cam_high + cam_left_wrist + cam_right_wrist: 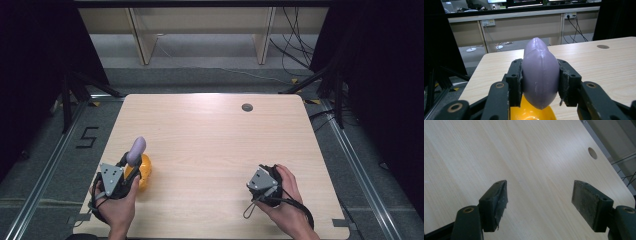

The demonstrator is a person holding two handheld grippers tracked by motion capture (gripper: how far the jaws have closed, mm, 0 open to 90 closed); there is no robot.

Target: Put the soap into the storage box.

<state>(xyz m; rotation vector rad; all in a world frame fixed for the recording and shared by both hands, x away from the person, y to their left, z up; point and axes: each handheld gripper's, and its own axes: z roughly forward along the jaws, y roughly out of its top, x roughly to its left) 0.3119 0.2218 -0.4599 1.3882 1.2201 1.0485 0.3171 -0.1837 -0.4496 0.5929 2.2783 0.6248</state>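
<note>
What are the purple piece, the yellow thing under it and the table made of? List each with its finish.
Purple piece: looks like moulded plastic or rubber, matte and slightly waxy, with a raised seam along its length.
Yellow thing: probably plastic, glossy, since it shows bright reflections.
Table: light wood-grain top, likely laminate, smooth with a soft sheen; the streaky grain and a round cable hole show.

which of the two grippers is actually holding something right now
The left gripper: its jaws are clamped on a purple egg-shaped object above a yellow object. The right gripper is open over bare table.
</note>
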